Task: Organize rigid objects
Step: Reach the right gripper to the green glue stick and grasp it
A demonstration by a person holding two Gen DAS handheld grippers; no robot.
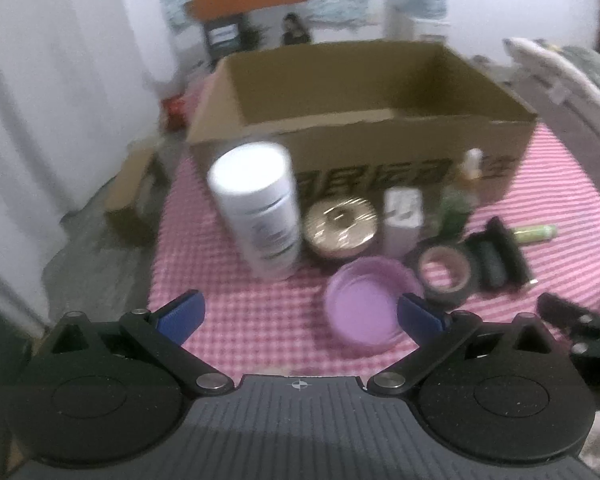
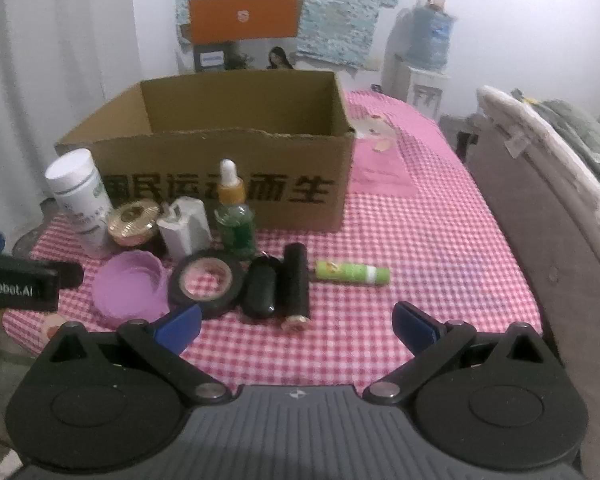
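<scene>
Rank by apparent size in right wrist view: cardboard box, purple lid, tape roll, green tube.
1. Cardboard box, by far.
2-3. Purple lid and tape roll look about alike; not ranking them.
4. Green tube, smallest.

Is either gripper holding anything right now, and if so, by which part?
Nothing is held. The left gripper and right gripper are both open with only the checkered cloth between their fingers; the items sit ahead, in front of the cardboard box.
</scene>
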